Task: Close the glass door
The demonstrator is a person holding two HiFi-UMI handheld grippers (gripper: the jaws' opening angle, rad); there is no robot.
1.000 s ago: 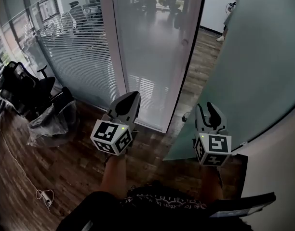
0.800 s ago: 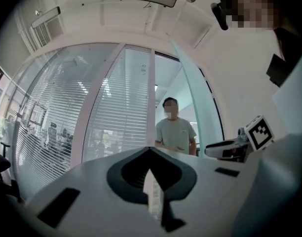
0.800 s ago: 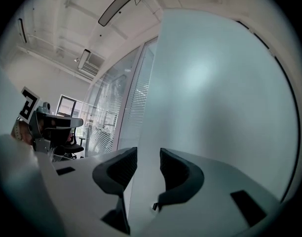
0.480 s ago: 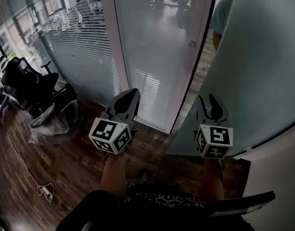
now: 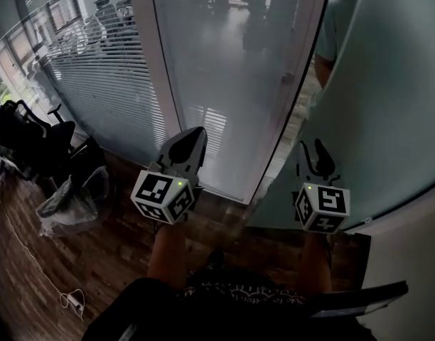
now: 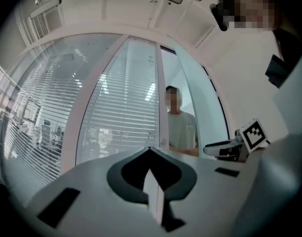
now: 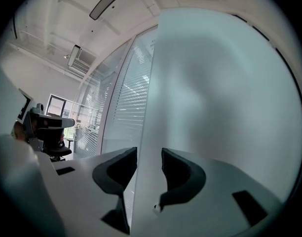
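Note:
The frosted glass door (image 5: 388, 105) fills the right side of the head view, swung partly open, with a narrow gap between its free edge and the white frame post (image 5: 292, 98). My right gripper (image 5: 313, 149) is at that free edge. In the right gripper view the door (image 7: 225, 98) runs between the jaws, which press on both faces of its edge, so my right gripper (image 7: 149, 154) is shut on it. My left gripper (image 5: 191, 135) hangs in front of the fixed glass panel (image 5: 224, 84), shut on nothing; its jaws meet in the left gripper view (image 6: 150, 149).
A person in a light shirt (image 5: 330, 34) stands just beyond the gap, also seen past the left gripper as a person (image 6: 180, 127). Black office chairs (image 5: 33, 144), a plastic bag (image 5: 68, 201) and a white cable (image 5: 72, 300) lie left on the wooden floor. Blinds cover the left glass wall (image 5: 97, 69).
The door's free edge has swung left toward the frame post, narrowing the gap, with my right gripper moving along on it. The person has come into view behind the gap.

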